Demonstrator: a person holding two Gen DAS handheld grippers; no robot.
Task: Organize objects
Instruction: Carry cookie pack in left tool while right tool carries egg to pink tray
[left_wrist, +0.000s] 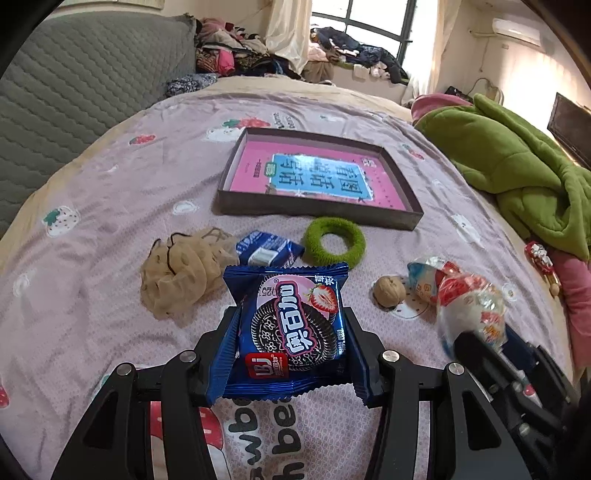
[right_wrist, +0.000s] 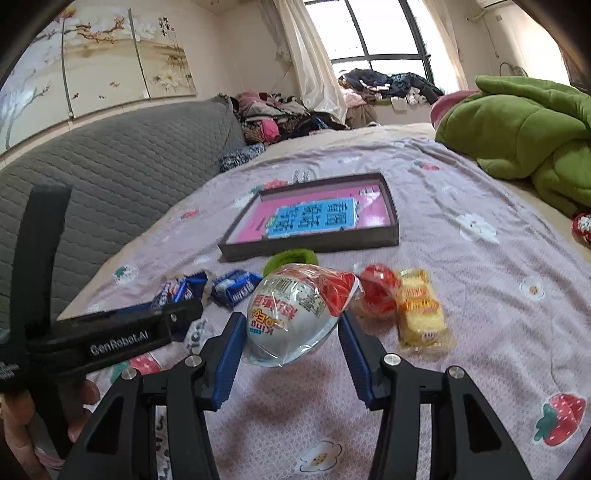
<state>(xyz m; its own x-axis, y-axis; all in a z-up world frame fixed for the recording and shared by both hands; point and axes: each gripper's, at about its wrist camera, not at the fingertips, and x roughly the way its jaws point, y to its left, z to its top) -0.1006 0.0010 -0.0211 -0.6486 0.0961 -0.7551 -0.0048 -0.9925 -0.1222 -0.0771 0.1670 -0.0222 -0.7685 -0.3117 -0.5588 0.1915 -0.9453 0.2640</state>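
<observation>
My left gripper (left_wrist: 290, 318) is shut on a blue cookie packet (left_wrist: 295, 332) with a strawberry picture, held above the bedspread. In the right wrist view the same packet (right_wrist: 181, 291) shows at the left, with a hand below it. My right gripper (right_wrist: 291, 317) is shut on an egg-shaped toy in clear red and white wrap (right_wrist: 295, 314). The egg hangs over the bed with its shadow beneath, and the left wrist view catches it (left_wrist: 469, 306) at the right. Ahead lies a shallow dark box (left_wrist: 317, 214) lined with a pink and blue sheet.
On the pink bedspread lie a beige scrunchie (left_wrist: 181, 273), a small blue packet (left_wrist: 269, 251), a green ring (left_wrist: 334, 247), a walnut (left_wrist: 388, 291), a red wrapped item (right_wrist: 378, 291) and a yellow wrapped cake (right_wrist: 419, 310). Right is a green blanket (left_wrist: 517, 166), left a grey headboard (left_wrist: 74, 92).
</observation>
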